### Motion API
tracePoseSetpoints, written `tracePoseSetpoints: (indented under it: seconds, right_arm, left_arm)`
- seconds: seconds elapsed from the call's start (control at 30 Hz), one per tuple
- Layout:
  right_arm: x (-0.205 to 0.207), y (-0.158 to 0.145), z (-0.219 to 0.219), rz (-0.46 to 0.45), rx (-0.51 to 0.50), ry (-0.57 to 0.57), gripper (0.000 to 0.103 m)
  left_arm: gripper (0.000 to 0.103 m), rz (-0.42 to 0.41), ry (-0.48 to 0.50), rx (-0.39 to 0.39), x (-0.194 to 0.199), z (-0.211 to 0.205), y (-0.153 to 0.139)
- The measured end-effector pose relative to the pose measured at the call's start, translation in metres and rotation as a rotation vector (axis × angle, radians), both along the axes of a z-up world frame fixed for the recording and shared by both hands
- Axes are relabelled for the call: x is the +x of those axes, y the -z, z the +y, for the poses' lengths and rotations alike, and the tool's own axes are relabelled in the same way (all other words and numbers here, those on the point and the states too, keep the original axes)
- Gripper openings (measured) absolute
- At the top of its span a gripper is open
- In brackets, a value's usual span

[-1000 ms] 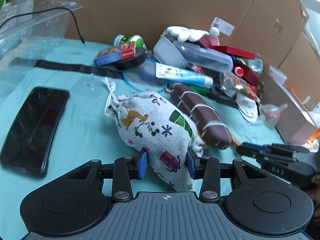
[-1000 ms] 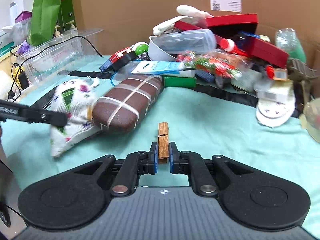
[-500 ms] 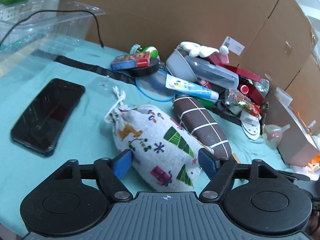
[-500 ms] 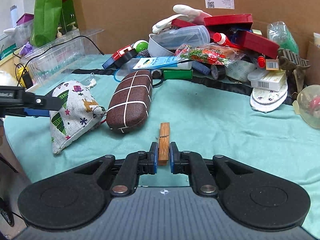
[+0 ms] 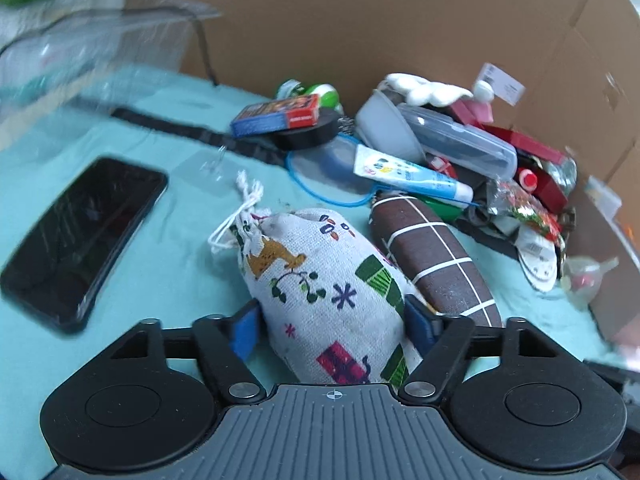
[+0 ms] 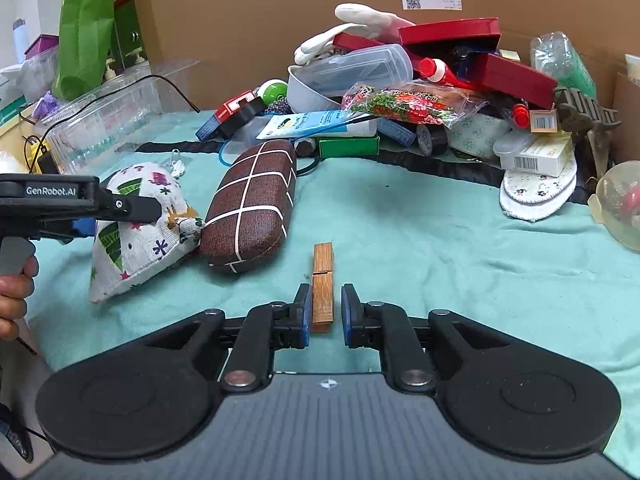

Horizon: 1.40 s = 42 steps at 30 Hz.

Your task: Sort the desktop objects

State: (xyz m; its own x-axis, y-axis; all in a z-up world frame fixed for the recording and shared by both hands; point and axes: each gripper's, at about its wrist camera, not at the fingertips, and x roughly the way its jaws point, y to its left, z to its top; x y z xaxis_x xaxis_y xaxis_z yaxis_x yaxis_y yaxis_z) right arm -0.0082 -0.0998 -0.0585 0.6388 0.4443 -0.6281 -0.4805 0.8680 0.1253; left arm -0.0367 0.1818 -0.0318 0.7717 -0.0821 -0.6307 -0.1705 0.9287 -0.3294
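on the teal cloth, my left gripper [image 5: 332,326] is closing around the printed pouch [image 5: 320,280] at twelve o'clock, while my right gripper [image 6: 325,312] is opening, pads off the wooden clothespin [image 6: 322,288].

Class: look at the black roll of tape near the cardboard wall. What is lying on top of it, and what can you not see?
A blue and red card box lies on the black tape roll, overhanging its left side. The roll's centre hole is covered.

Left wrist view: low over the teal cloth [image 5: 168,264], facing the brown cardboard wall [image 5: 360,20], very near the printed drawstring pouch [image 5: 320,280]. Right wrist view: equally low, right of that pouch [image 6: 136,236], same facing. Shared: pouch, brown checked case [image 6: 252,204].
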Motion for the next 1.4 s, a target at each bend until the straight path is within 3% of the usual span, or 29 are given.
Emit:
tracePoseSetpoints:
  seconds: [0.07,0.17,0.27,0.33,0.4,0.5,0.53,0.63,0.7,0.8,1.03,1.2,1.4]
  right_arm:
    - [0.001,0.000,0.000,-0.001,-0.003,0.002,0.020]
    - [0.001,0.000,0.000,-0.001,-0.004,0.004,0.023]
    - [0.003,0.001,0.000,0.001,-0.003,0.005,0.026]
    - [0.005,0.001,0.002,0.008,-0.008,0.001,0.026]
    - [0.005,0.002,0.005,0.002,-0.014,-0.009,0.026]
    - [0.006,0.003,0.005,-0.001,-0.018,-0.026,0.025]
    - [0.007,0.003,0.004,0.001,-0.017,-0.031,0.016]
    - [0.008,0.002,0.004,0.006,-0.015,-0.040,0.016]
    - [0.007,0.002,0.003,0.006,-0.015,-0.044,0.016]
    - [0.002,-0.001,-0.001,0.002,0.007,-0.053,0.016]
    - [-0.008,-0.022,-0.015,-0.054,0.071,-0.059,0.016]
    - [-0.011,-0.043,-0.034,-0.126,0.110,-0.027,0.016]
    - [-0.012,-0.067,-0.085,-0.217,0.127,0.095,0.016]
  left_arm:
    - [0.065,-0.012,0.053,0.045,0.001,-0.004,-0.004]
    - [0.066,-0.008,0.108,0.041,0.001,-0.004,-0.004]
    - [0.086,0.006,0.080,0.008,0.001,-0.002,0.001]
    - [0.087,0.015,0.061,-0.009,0.003,-0.001,0.007]
    - [0.069,0.002,0.059,0.005,0.004,-0.004,0.008]
    - [0.061,-0.005,0.076,0.037,0.003,-0.010,0.002]
    - [0.061,-0.008,0.084,0.058,0.002,-0.013,0.001]
    - [0.065,-0.004,0.056,0.042,0.003,-0.013,0.002]
    - [0.061,0.004,0.042,0.012,0.005,-0.010,0.003]
    - [0.053,-0.003,0.057,0.047,-0.002,-0.013,-0.007]
    - [0.053,-0.081,0.082,0.060,-0.024,-0.026,-0.042]
    - [0.053,-0.126,0.158,0.056,-0.016,-0.051,-0.069]
    - [0.054,-0.189,0.309,0.018,0.016,-0.107,-0.095]
